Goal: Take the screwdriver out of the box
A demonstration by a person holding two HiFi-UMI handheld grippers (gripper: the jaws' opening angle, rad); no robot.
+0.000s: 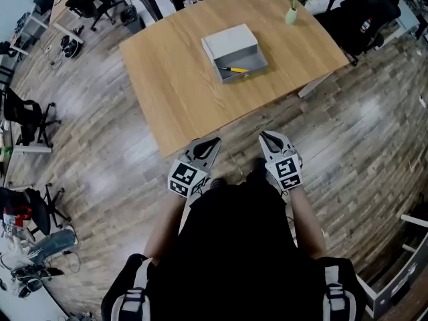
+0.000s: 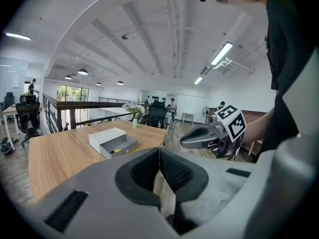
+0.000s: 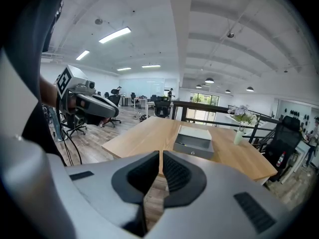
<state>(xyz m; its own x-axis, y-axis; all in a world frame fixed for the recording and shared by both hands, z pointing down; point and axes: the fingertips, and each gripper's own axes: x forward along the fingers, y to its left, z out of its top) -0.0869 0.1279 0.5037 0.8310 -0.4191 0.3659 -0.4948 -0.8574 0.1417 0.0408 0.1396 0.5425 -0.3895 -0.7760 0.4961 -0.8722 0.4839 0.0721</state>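
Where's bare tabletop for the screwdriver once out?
Widest bare wood on the light wooden table lies left of and nearer than the open grey drawer box. A narrower strip runs right of it. Tightest at the far corner, by the pale green flower vase.

Head view looks steeply down from afar; both gripper views look level toward the same box (image 1: 231,40).

In the lower middle of the head view, the left gripper (image 1: 210,144) and the right gripper (image 1: 266,139) are held side by side with a gap between them. Their tips aim toward the top of the frame and their marker cubes (image 1: 186,178) face up. Bare forearms (image 1: 306,223) run back to the dark-clad torso (image 1: 234,259) at the bottom. In each gripper's own view, the jaws are pressed together with nothing between them.
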